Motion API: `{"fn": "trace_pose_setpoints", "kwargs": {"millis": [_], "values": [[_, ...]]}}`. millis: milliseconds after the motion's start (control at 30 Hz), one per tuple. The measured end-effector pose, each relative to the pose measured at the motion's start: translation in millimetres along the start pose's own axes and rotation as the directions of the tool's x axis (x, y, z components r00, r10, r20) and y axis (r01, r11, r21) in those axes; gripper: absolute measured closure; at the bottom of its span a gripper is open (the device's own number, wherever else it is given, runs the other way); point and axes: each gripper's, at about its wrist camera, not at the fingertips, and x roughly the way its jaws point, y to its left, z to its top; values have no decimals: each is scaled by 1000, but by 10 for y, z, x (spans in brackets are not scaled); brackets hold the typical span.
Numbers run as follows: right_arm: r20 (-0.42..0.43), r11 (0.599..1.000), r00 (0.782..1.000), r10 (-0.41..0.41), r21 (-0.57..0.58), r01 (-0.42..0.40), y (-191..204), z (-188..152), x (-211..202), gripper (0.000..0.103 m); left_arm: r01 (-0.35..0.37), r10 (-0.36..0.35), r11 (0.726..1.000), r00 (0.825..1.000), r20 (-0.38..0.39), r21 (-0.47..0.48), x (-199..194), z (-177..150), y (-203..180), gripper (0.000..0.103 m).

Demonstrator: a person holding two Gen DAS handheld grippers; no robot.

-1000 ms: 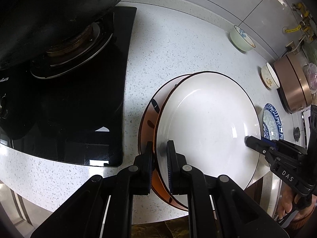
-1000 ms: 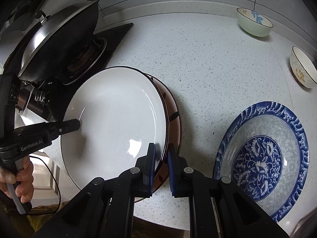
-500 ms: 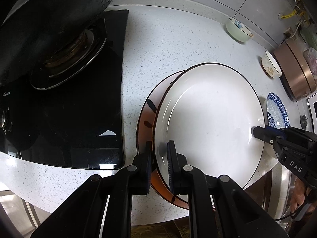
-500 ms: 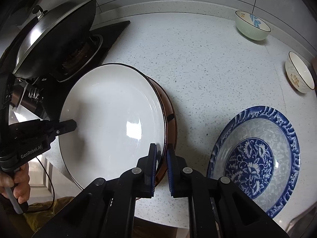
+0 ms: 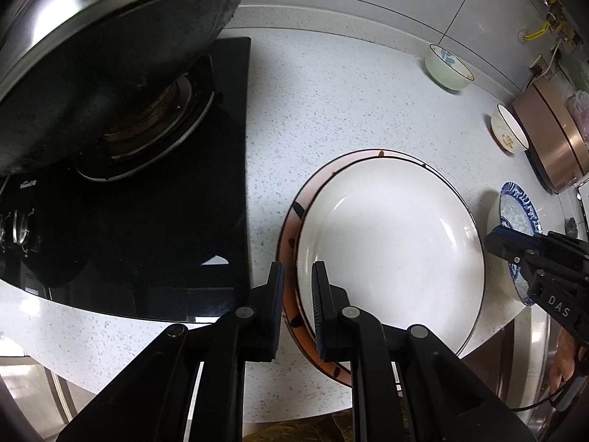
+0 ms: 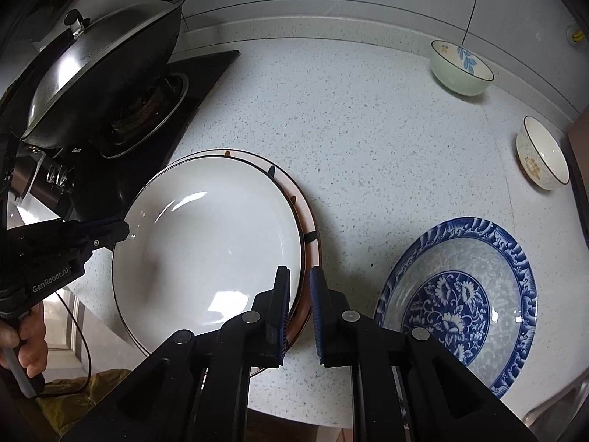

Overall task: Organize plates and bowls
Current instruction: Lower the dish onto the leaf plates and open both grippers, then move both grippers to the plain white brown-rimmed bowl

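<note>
You held the white plate by two opposite sides of its rim, probably so that it stayed level. Your left tool was nearly closed on the rim at about 7 o'clock in its own view. Your right tool was also nearly closed, on the rim at about 5 o'clock in its view. The plate lay on the orange plate on the tabletop, slightly off centre. The blue plate waited at 3 o'clock from this stack, I think as the next one.
</note>
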Motion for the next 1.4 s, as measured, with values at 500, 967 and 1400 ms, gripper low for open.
{"fn": "trace_pose_setpoints", "kwargs": {"millis": [500,967,1400], "values": [[84,990,989,-122,-54,126,292,-99,-205,71,-16,16,1000,999,35,-22,-91,-5,114,91],[110,991,988,-109,-60,116,163,-100,-280,68,-42,44,999,998,48,-28,-210,92,2,91],[135,995,986,-99,16,98,-856,-120,-472,63,31,-33,999,999,37,43,-206,514,-1028,88]]}}
